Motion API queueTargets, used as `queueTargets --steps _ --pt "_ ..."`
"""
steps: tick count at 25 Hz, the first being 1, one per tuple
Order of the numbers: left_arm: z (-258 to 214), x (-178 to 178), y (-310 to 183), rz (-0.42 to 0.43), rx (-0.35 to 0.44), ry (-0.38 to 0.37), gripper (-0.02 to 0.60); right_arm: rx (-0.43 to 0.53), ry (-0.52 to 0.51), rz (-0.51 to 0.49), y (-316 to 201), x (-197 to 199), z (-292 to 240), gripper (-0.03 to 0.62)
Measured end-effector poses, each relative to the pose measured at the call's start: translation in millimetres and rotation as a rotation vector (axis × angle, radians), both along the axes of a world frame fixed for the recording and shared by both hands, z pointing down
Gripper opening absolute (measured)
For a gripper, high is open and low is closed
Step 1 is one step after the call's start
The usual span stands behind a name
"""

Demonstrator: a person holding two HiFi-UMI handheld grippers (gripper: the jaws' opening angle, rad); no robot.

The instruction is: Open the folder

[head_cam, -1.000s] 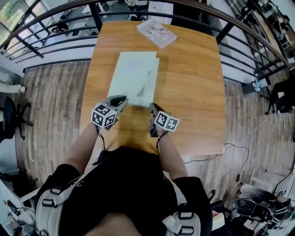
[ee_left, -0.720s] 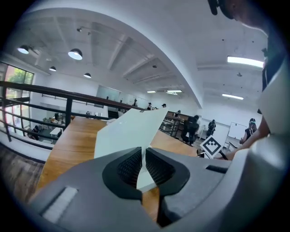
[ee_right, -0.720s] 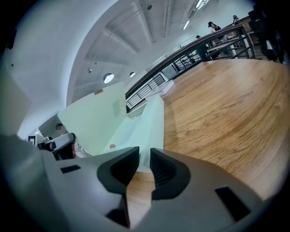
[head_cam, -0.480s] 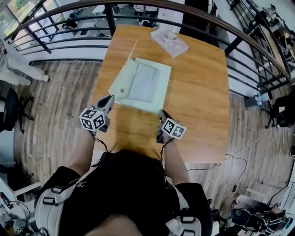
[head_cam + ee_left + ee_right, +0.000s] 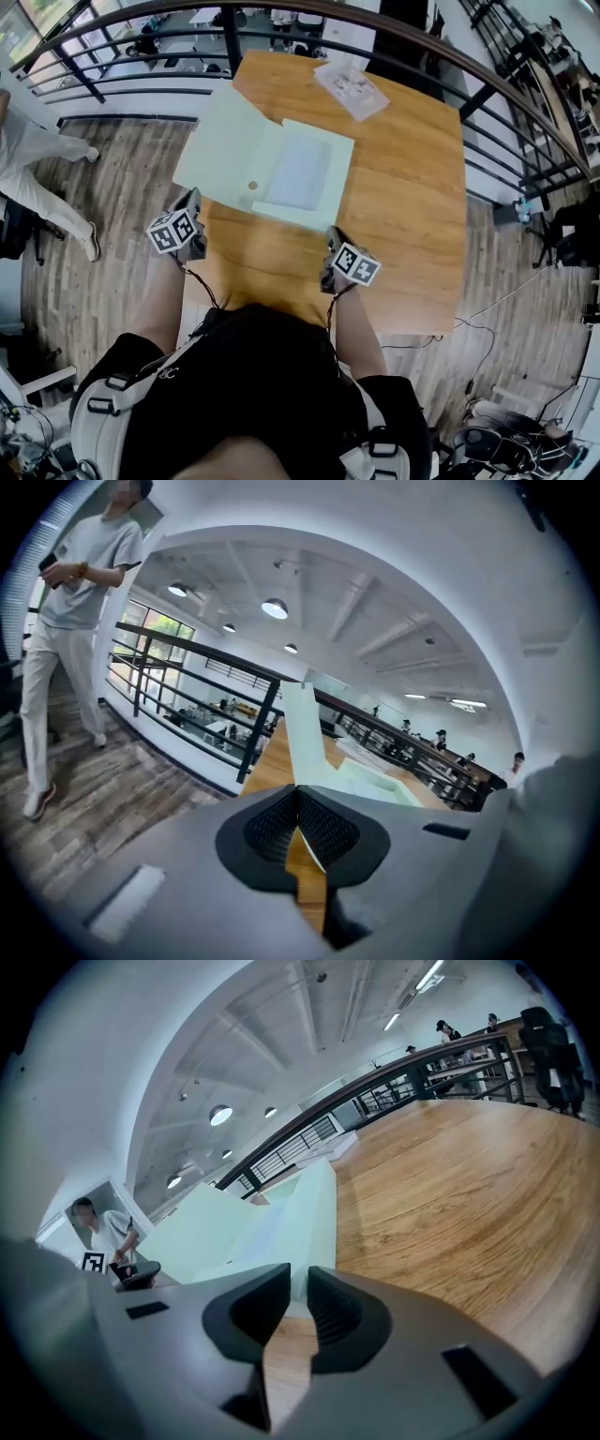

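A pale green folder (image 5: 300,173) lies open on the wooden table (image 5: 403,187). Its front cover (image 5: 225,141) is folded out to the left and hangs past the table's left edge. My left gripper (image 5: 194,204) is shut on the near edge of that cover. In the left gripper view the thin cover (image 5: 302,733) runs edge-on up from the closed left gripper (image 5: 298,794). My right gripper (image 5: 331,236) hovers just short of the folder's near right corner. In the right gripper view the right gripper (image 5: 299,1274) shows a narrow gap with nothing in it, with the folder (image 5: 281,1218) ahead.
A clear-wrapped packet (image 5: 352,91) lies at the table's far end. A black railing (image 5: 141,66) curves round the far and left sides. A person in light clothes (image 5: 28,159) stands on the wooden floor to the left. The table's left edge is beside my left gripper.
The folder was closed; its cover has swung up and over to the left and now lies open. My left gripper moved left with the cover. The right gripper kept still.
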State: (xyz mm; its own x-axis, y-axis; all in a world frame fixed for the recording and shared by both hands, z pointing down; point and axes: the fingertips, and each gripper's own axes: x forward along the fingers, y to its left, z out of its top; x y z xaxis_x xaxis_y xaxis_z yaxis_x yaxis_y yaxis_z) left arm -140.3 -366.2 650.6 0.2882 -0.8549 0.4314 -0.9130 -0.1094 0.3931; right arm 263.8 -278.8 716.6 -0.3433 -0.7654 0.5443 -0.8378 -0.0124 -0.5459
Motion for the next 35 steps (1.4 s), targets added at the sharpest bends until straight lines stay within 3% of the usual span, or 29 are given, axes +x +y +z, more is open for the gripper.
queueTargets --steps 5,9,13,16,21,26,30,35 --pt "28.9 -31.1 -9.0 -0.166 -0.112 -0.047 0.01 -0.016 0.032 -0.003 -0.8 -0.1 -1.7 0.061" --pt "53.2 -45.7 -7.9 -0.232 -0.195 -0.067 0.03 -0.026 0.052 -0.008 1.0 0.5 -2.8 0.06" --pt "80.4 -61.1 2.9 -0.278 -0.322 -0.105 0.071 -0.035 0.085 -0.016 2.5 -1.6 -3.4 0.055" --pt "90.8 -65.7 10.7 -0.301 -0.368 -0.112 0.083 -0.039 0.109 -0.021 4.7 -2.0 -4.1 0.054" --pt "107.4 -63.0 24.9 -0.269 -0.497 -0.246 0.103 -0.038 0.116 -0.011 6.7 -2.3 -4.1 0.054" --pt "102.9 -61.5 24.7 -0.262 -0.462 -0.262 0.103 -0.024 0.134 0.007 6.9 -1.9 -2.4 0.054" --pt "69.1 -79.6 21.1 -0.286 -0.357 -0.356 0.103 -0.038 0.14 -0.006 5.0 -0.5 -0.8 0.054" --pt "32.0 -59.9 49.3 -0.202 -0.288 -0.361 0.103 -0.067 0.198 -0.014 4.9 0.4 -3.8 0.054"
